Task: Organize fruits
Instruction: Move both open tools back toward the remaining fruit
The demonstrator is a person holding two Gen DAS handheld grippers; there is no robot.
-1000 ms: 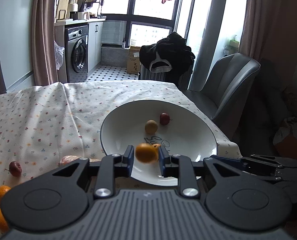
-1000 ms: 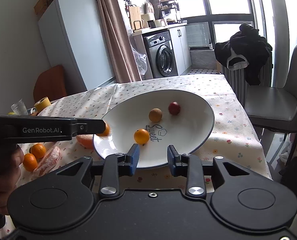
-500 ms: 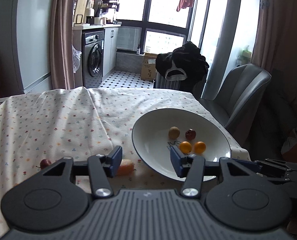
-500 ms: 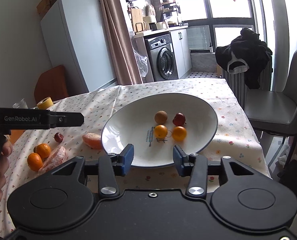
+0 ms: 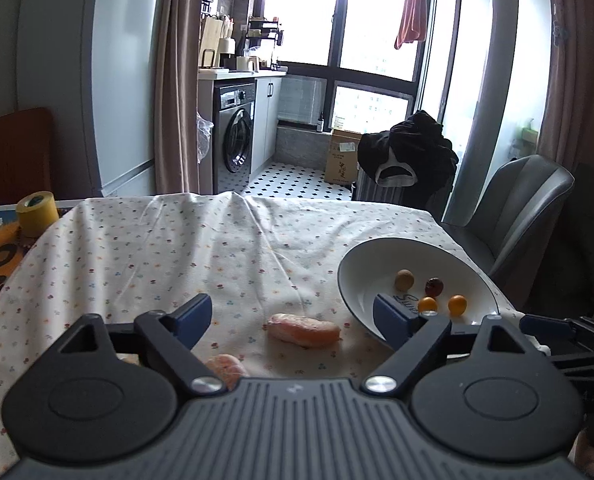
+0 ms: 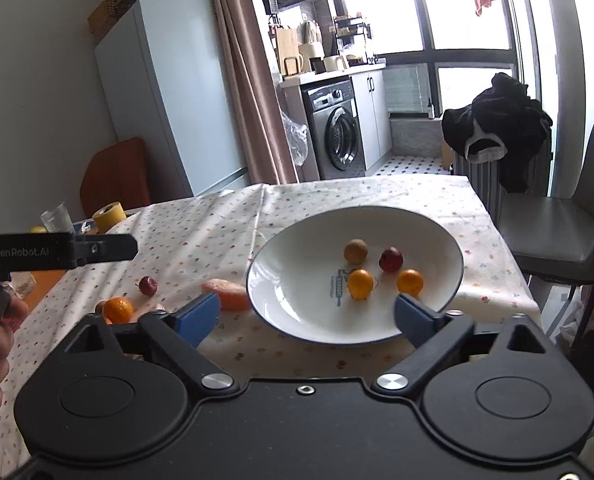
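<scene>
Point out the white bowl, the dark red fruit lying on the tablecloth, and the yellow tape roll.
white bowl (image 6: 293,320): right wrist view, bare inner wall.
dark red fruit (image 6: 148,285): right wrist view, its middle.
yellow tape roll (image 5: 37,214): left wrist view, its side.

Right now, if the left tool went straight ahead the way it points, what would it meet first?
Probably the peeled pinkish-orange fruit piece on the floral tablecloth, lying between the open left tool fingers; depth is unclear.

- Our left wrist view looks forward from behind its spread fingers, low over the floral tablecloth (image 5: 177,248), with the white bowl (image 5: 361,256) at right.
- Our right wrist view sits higher, facing the bowl (image 6: 281,248) centrally and close.
- We see bowl, washing machine (image 5: 235,140) and grey chair (image 6: 557,232) in both.
</scene>
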